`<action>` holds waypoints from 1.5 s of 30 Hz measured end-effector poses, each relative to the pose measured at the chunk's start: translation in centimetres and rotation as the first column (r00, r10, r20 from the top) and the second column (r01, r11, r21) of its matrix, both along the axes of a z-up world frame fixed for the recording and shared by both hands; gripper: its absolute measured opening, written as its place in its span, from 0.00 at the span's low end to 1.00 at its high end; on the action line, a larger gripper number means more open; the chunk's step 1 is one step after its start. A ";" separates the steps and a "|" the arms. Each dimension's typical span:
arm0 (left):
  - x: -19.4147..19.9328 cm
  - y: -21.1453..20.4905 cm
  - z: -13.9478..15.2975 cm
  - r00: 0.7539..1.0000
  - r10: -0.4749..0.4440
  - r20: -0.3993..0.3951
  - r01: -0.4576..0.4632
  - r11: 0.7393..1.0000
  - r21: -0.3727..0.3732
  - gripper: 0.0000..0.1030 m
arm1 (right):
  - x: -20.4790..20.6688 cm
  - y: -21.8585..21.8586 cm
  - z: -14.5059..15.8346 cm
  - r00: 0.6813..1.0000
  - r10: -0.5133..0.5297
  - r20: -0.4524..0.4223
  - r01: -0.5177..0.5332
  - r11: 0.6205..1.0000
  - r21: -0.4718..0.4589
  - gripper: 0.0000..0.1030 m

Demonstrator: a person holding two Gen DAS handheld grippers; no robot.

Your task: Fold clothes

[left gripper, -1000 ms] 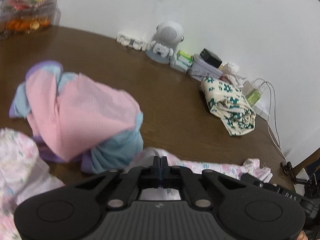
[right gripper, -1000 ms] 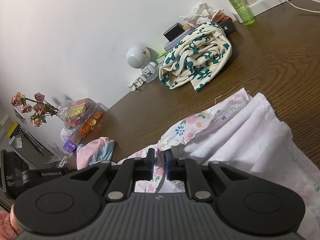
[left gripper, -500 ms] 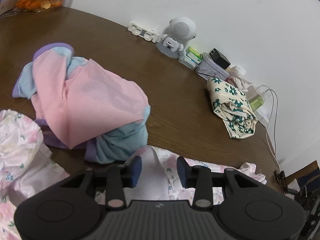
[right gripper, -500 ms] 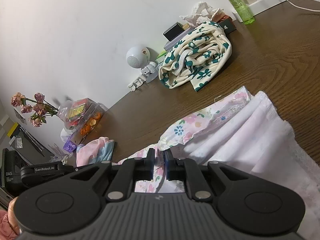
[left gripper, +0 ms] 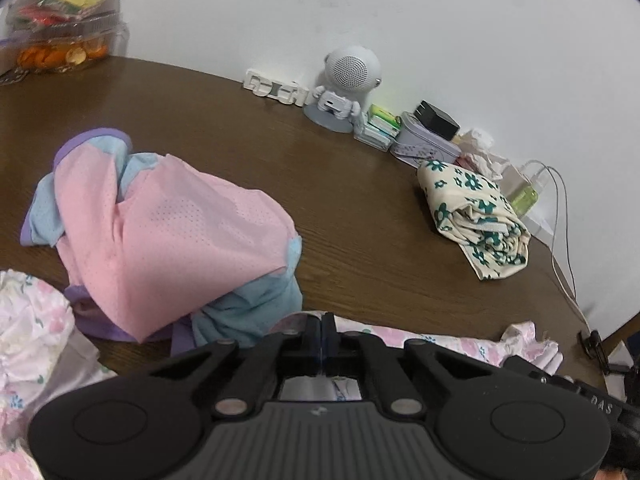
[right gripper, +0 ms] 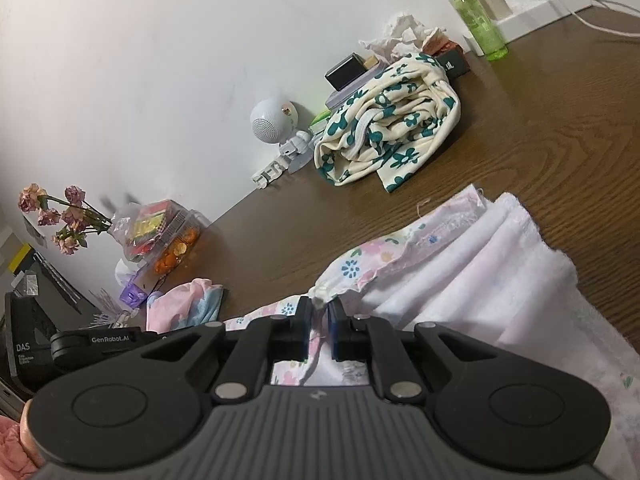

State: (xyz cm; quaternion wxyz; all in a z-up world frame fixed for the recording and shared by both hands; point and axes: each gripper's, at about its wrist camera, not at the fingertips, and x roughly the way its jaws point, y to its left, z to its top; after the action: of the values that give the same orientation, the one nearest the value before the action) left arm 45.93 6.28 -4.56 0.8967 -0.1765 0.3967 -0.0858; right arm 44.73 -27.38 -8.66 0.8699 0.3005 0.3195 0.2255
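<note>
Claws, left gripper (left gripper: 321, 330) and right gripper (right gripper: 318, 314), pinched the pink flowery cloth (right gripper: 460, 264) at 6 o'clock, maybe mid-fold.

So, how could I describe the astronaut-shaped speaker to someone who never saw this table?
Follow the white wall along the far edge of the brown table. In the row of small items there, the speaker stands beside white block letters. Only it has a round grilled head on a small astronaut body.
</note>
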 end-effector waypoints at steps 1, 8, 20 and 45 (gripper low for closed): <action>-0.1 0.0 0.1 1.000 -0.015 0.002 0.015 1.000 -0.017 0.05 | 0.0 0.0 -0.1 1.000 0.000 -0.003 0.000 1.000 0.002 0.09; -3.9 0.2 2.1 0.981 -0.190 -0.029 0.191 0.980 0.052 0.44 | 0.3 -0.3 -0.3 0.999 0.012 -0.034 -0.010 0.999 0.034 0.12; -7.6 -2.5 0.2 0.902 -0.430 -0.050 0.423 0.853 0.306 0.00 | 0.1 -0.1 -0.2 0.999 0.024 -0.031 -0.023 1.000 0.020 0.14; -14.8 11.8 2.4 0.995 0.046 -0.091 -0.018 0.959 0.283 0.59 | 0.0 -0.4 -0.4 1.000 0.010 -0.027 -0.010 1.000 0.017 0.13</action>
State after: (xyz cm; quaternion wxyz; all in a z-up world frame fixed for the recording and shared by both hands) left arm 31.10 18.10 -2.20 0.8937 -0.0572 0.4450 -0.0053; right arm 44.74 -27.77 -9.08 0.8619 0.3091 0.3309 0.2284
